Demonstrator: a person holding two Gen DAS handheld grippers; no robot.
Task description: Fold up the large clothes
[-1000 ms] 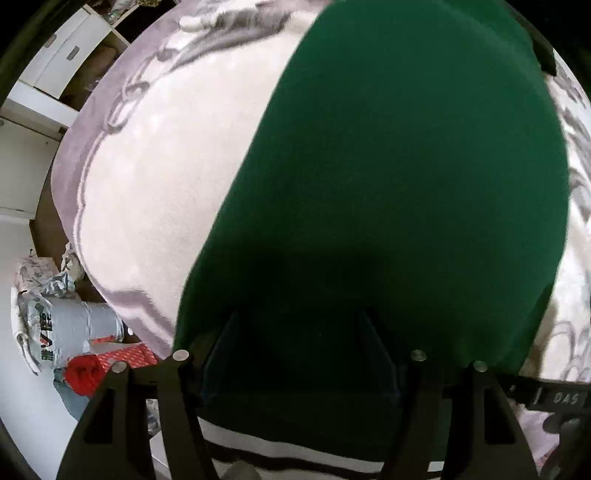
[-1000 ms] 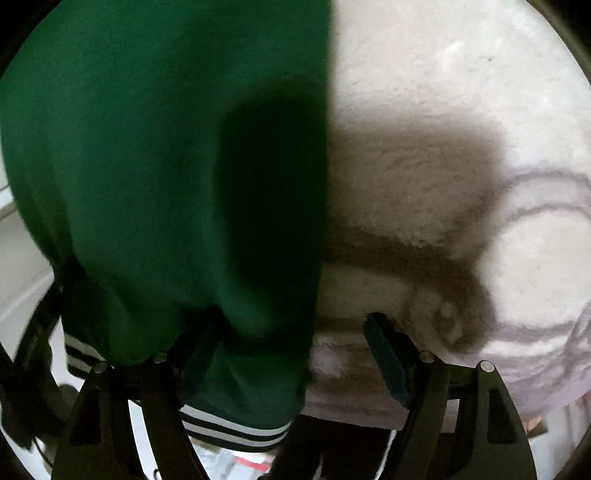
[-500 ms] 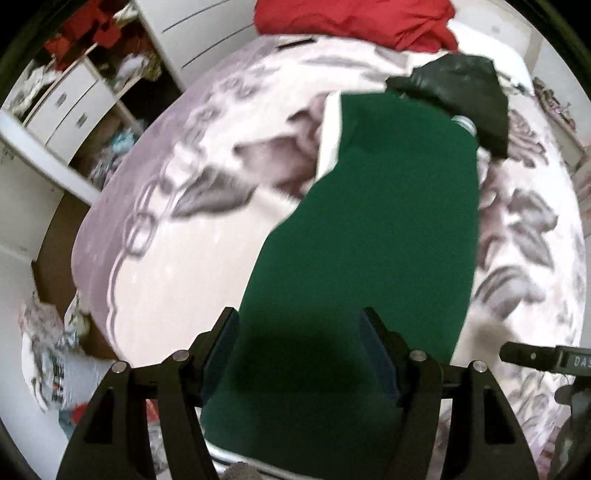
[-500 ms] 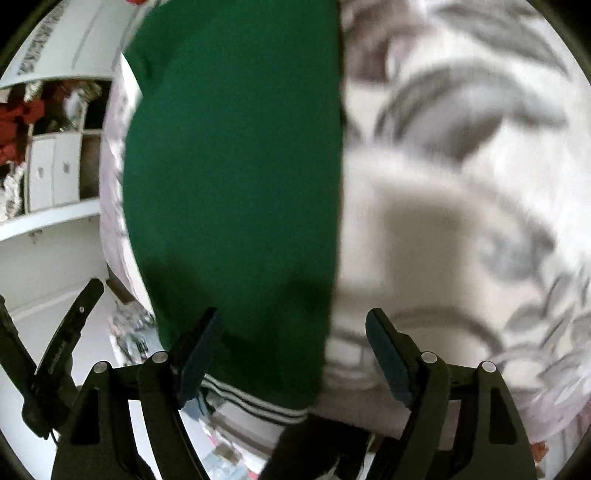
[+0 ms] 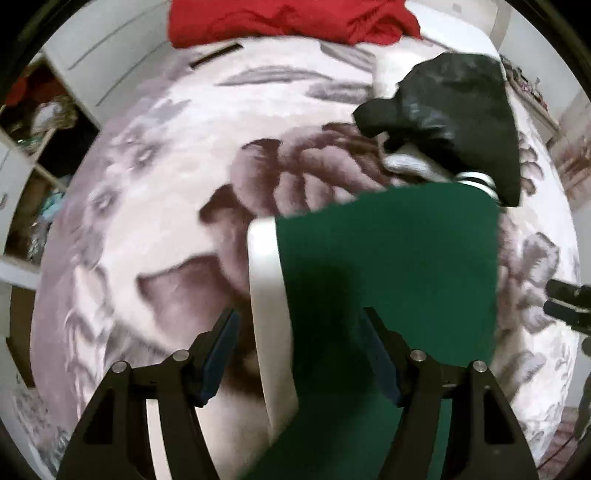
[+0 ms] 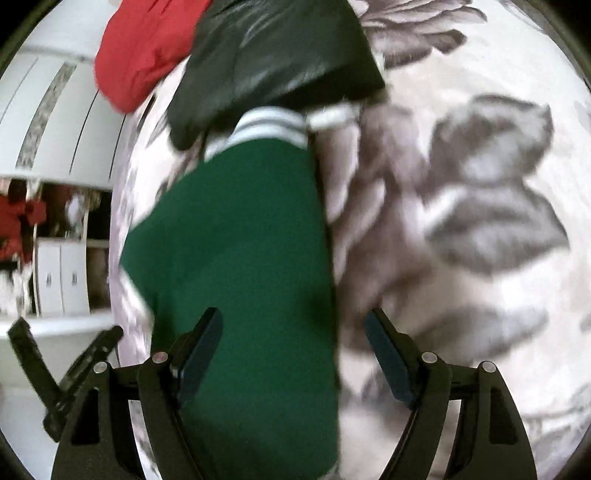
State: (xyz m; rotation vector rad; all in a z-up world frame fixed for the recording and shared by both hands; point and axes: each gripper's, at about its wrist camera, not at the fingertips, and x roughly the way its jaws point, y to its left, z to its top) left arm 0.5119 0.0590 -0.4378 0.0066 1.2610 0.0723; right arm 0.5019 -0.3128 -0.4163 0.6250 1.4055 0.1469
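Green garment [image 5: 388, 266] lengthwise away from both empty, wide-open grippers [image 5: 299, 332] [image 6: 293, 332], striped cuff [image 6: 273, 125] farthest.

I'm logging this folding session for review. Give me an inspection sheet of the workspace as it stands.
Surface: flower-patterned blanket, pale with grey blooms.
Job's things: green garment lying flat, white-striped cuff at its far end; a white band along one edge.
Clutter: black garment overlapping the green one's far end; red cloth beyond it.
Grippers: left gripper and right gripper above the green garment, jaws apart, holding nothing.
Cables: nothing seen.
Surroundings: white cupboards, cluttered shelves.
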